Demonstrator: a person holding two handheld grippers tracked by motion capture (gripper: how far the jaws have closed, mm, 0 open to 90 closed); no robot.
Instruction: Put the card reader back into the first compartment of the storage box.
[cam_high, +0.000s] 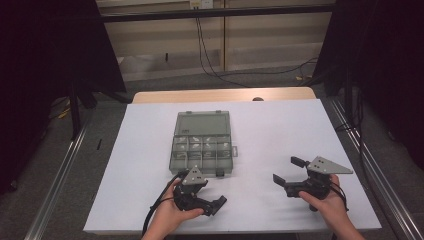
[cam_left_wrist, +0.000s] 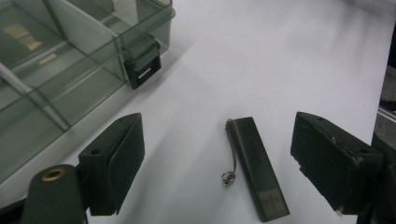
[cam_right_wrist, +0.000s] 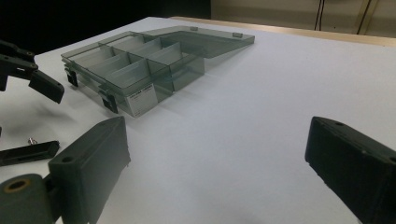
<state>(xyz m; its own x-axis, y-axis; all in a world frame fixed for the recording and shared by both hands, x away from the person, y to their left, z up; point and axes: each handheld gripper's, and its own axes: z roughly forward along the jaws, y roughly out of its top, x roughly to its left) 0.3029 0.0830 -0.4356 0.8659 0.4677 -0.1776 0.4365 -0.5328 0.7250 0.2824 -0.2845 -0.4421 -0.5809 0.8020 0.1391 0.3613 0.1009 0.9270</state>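
On the white tabletop (cam_left_wrist: 280, 56) a black stick (cam_left_wrist: 258, 168) (long axis along the jaws) lies untouched between the spread left hand-held gripper (cam_left_wrist: 219, 163); right hand-held gripper (cam_right_wrist: 219, 172) spread too.

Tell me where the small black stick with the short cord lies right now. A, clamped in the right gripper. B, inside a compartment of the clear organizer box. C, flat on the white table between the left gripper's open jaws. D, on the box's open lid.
C: the black stick lies flat on the white table between the left gripper's spread jaws, untouched, beside the organizer box.
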